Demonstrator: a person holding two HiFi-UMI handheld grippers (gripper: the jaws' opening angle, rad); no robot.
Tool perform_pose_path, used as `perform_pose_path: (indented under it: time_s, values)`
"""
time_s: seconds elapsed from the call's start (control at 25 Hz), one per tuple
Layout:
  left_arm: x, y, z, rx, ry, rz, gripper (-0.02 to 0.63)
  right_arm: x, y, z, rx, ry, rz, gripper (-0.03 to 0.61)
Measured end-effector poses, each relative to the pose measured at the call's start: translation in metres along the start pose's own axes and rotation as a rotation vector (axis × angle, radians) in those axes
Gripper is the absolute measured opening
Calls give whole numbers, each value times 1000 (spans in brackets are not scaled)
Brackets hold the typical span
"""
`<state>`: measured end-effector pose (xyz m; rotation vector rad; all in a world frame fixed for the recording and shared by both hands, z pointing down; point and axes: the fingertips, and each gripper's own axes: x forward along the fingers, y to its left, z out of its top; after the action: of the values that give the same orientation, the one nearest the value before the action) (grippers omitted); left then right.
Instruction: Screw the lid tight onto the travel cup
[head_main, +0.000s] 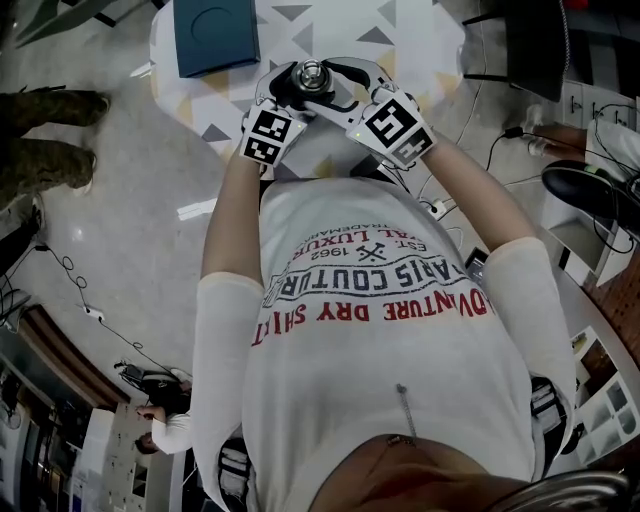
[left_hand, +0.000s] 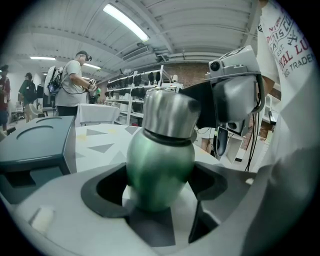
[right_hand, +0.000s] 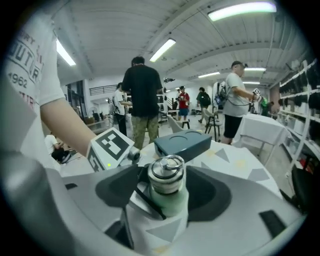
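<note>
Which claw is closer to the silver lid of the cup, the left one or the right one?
Right. The right claw has the lid between its jaws; the left claw grips the green cup body below it.

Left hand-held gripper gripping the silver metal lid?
No, the left hand-held gripper clamps the green metal travel cup below the silver metal lid.

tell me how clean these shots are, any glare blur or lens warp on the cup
Head view: dim, flat light, edges bowed. Left gripper view: strong fisheye, dark corners, travel cup sharp, soft sheen on its lid. Right gripper view: ceiling light blown out, lid crisp.
</note>
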<state>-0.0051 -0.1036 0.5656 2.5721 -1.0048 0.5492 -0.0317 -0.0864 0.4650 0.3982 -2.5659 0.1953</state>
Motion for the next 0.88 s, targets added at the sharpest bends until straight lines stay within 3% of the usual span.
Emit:
perform_pose_path:
  time_s: [0.04,0.16,0.44,0.72,0.88]
  values:
    - [0,0,0,0,1,0,383,-1,2,1,-10,-10,40,282]
    - [1,0,-2,-1,3,-1,383,-6,1,1,-72,-1,153,285]
    - [1,1,0,-4,3,1,383,-3,0,-7,-273,165,448,284]
    - [0,-2,0,-1,4,-6,383,5,4,-5,-330,222,574,283]
    - [0,-1,0,-2,4,-9,383,8,4,-5,-318,221,584,253]
